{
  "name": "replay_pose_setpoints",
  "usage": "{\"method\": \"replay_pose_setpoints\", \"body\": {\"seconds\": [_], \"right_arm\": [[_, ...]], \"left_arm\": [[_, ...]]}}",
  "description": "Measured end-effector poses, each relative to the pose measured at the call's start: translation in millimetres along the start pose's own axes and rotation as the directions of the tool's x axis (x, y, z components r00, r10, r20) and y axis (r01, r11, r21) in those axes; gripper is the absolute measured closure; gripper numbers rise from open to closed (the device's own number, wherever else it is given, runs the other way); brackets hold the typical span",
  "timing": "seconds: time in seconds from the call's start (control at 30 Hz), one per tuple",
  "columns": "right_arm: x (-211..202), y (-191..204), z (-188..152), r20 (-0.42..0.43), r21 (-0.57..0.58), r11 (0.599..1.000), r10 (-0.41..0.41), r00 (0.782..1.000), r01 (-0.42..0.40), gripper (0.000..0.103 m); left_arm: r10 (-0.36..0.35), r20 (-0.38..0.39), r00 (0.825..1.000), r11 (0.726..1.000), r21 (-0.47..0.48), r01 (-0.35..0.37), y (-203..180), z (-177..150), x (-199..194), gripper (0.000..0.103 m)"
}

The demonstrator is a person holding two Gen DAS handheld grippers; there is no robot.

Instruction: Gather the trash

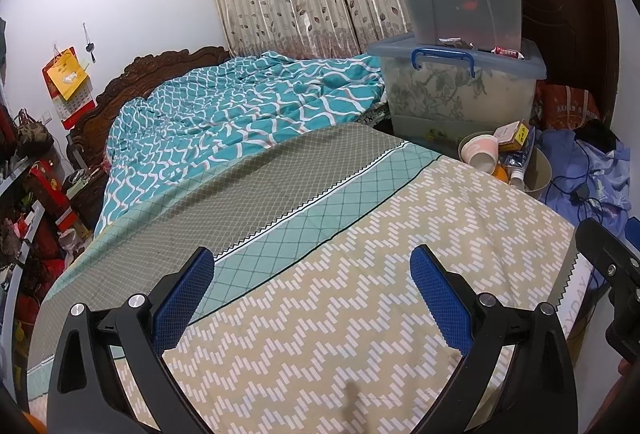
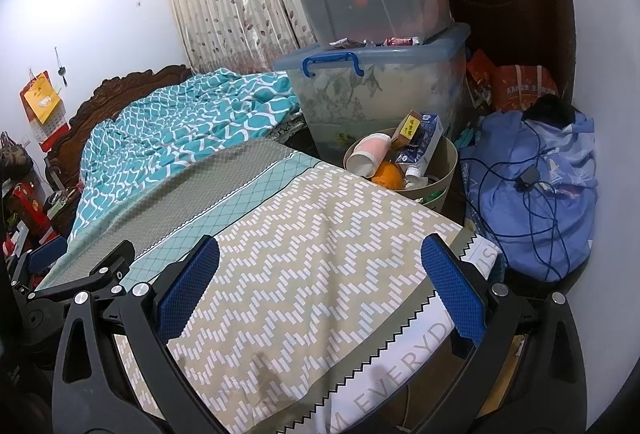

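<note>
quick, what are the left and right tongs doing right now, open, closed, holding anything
Left tongs: open, holding nothing, above the bedspread.
Right tongs: open, holding nothing, above the same bedspread.

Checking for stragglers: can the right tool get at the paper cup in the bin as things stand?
Probably yes: the right tool is open and empty, and the paper cup lies on top at the bin rim, beyond the bed corner, nothing covering it.

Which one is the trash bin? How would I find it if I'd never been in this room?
Find the bed with the zigzag cover, then look past its far right corner to the two stacked clear storage boxes. The trash bin stands on the floor in front of them, beside a blue bundle. It is the only round, beige, open tub, filled with a pink cup, an orange and cartons.
</note>
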State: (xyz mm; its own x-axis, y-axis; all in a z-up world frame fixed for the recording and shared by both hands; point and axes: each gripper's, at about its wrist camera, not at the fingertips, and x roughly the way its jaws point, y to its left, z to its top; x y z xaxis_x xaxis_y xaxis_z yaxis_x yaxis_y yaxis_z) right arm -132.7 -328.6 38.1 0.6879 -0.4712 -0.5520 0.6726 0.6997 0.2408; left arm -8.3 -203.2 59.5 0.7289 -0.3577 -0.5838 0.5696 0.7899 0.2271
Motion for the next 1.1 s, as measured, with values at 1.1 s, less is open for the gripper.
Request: {"method": "replay_pose_setpoints", "body": {"seconds": [1.1], "right_arm": [[1.4, -2.5, -3.3, -0.01, 0.011, 1.0, 0.004, 1.0, -0.004, 0.003]], "left_arm": [[-0.008, -0.013, 1.0, 1.0, 0.011, 0.008, 0.0, -14.1, 2.5, 0.008]]}}
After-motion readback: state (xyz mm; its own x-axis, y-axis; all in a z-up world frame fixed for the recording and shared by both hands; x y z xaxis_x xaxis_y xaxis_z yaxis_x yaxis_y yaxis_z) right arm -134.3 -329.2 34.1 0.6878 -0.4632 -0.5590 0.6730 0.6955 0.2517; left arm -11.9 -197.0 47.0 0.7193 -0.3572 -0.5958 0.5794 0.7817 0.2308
